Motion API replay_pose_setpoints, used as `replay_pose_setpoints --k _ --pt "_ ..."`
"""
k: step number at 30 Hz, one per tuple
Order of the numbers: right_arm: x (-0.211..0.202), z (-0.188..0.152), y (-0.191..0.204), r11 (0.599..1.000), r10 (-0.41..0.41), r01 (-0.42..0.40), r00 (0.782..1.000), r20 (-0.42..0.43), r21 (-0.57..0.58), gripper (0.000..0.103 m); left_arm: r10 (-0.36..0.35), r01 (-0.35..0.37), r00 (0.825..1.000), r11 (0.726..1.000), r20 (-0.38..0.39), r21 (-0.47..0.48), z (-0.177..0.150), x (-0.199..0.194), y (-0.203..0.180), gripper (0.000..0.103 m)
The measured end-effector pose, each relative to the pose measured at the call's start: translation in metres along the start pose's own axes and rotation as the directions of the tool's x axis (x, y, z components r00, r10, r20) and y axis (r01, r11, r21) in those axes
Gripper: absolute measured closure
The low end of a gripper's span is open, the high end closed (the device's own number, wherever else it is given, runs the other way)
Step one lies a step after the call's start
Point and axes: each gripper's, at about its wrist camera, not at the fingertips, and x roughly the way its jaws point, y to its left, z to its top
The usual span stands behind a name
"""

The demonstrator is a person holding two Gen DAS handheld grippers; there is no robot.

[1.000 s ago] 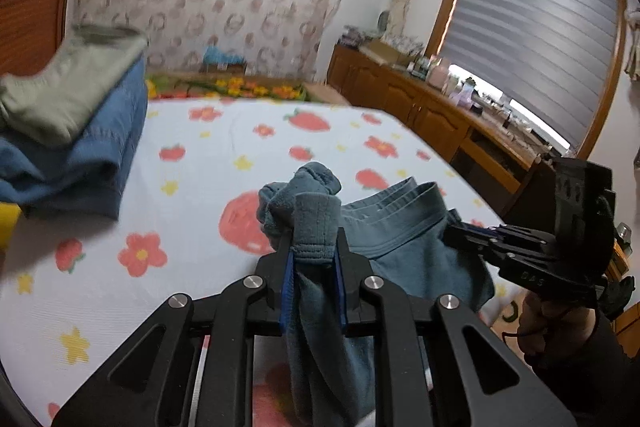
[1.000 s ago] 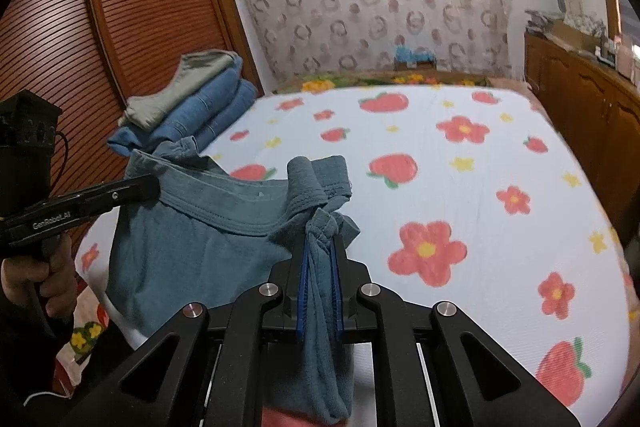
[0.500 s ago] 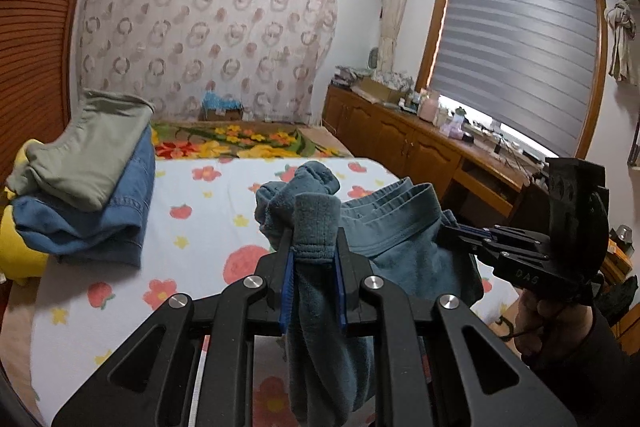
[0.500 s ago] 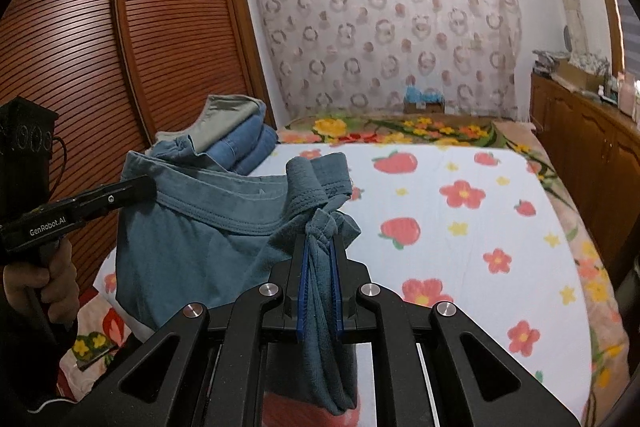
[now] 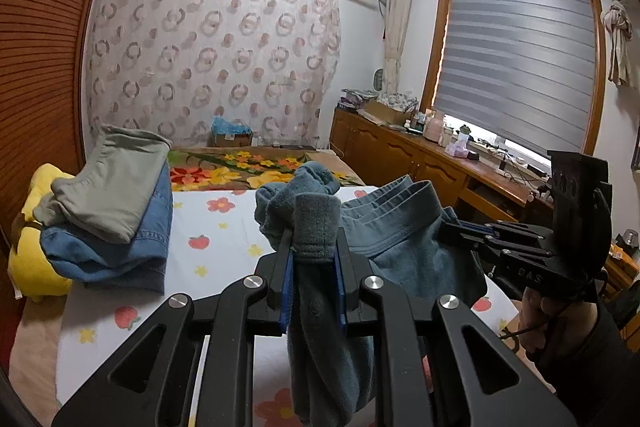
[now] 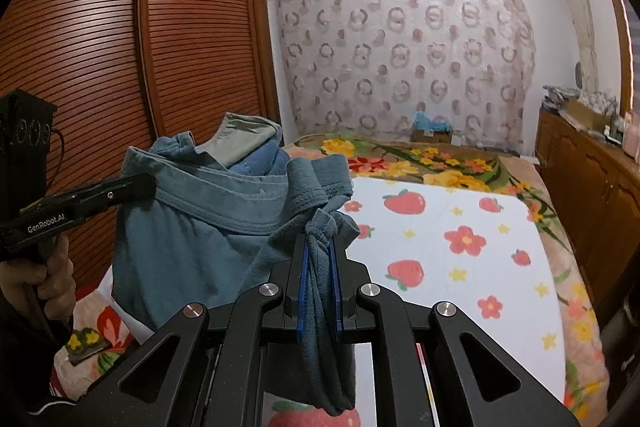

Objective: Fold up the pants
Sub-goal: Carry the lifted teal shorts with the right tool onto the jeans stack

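Observation:
The teal-blue pants (image 5: 404, 247) hang in the air by the waistband, stretched between both grippers above the near edge of the bed. My left gripper (image 5: 313, 247) is shut on one end of the waistband, with cloth bunched above and hanging below its jaws. My right gripper (image 6: 319, 251) is shut on the other end; it also shows in the left wrist view (image 5: 452, 229). The pants (image 6: 192, 239) hang down in the right wrist view, where the left gripper (image 6: 146, 183) appears at the left. The legs' lower ends are hidden.
The bed has a white sheet (image 6: 460, 259) with strawberries and flowers. A pile of folded clothes (image 5: 108, 211), olive on denim on yellow, lies at its left side. A slatted wooden wardrobe (image 6: 180, 67) stands at the left, wooden cabinets (image 5: 404, 163) at the right.
Both grippers have risen with the pants, so the bed now lies lower and farther in both views. The grip on the waistband is unchanged.

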Motion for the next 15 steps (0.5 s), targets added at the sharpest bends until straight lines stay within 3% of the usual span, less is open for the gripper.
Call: replay_pose_setpoints --k 15 --pt "0.015 0.022 0.007 0.997 0.034 -0.032 0.999 0.026 -0.073 0.093 0.051 -0.050 0.998 0.999 0.035 -0.015 0.010 -0.006 0.020 0.085"
